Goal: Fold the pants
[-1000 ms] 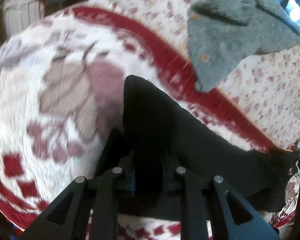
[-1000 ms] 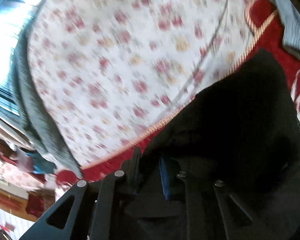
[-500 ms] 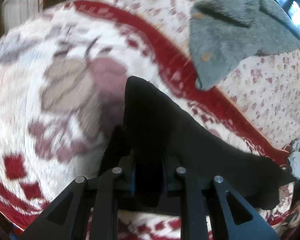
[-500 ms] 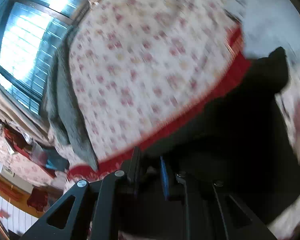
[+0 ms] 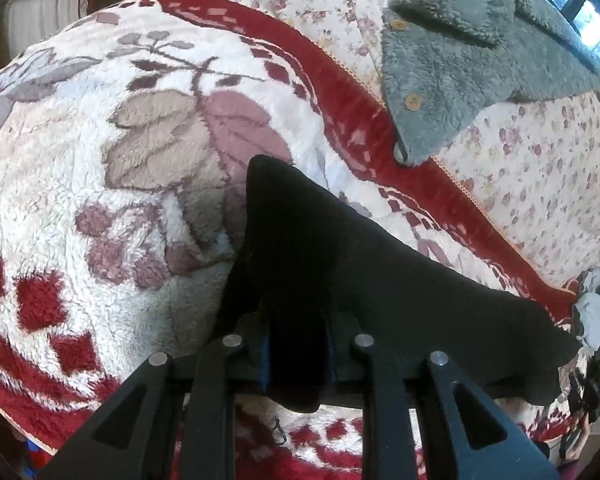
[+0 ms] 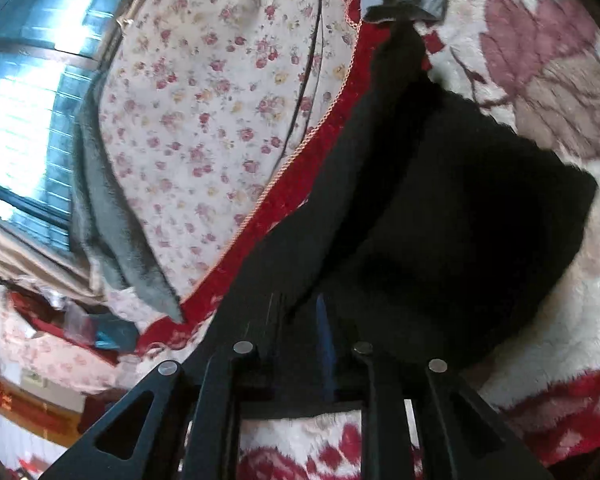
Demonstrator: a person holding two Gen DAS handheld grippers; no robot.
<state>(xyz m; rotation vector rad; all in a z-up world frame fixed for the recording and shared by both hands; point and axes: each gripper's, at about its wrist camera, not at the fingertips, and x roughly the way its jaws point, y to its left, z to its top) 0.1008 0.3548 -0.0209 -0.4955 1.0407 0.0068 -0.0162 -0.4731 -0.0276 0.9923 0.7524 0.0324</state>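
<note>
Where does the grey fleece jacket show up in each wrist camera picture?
Left wrist: the grey fleece jacket lies upper right, on the flowered sheet.
Right wrist: the same jacket runs down the left side, at the sheet's far edge by the window.
Shared landmark: the red border of the fleece blanket, next to the black pants.

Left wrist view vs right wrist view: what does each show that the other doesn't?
Left wrist only: the left gripper shut on a fold of the black pants, and the wooden buttons on the grey fleece jacket.

Right wrist only: a bright window, and the right gripper, jaws opening, black cloth between them.

Both: the pants, the jacket, the red-and-white plush blanket and the floral bedsheet.
</note>
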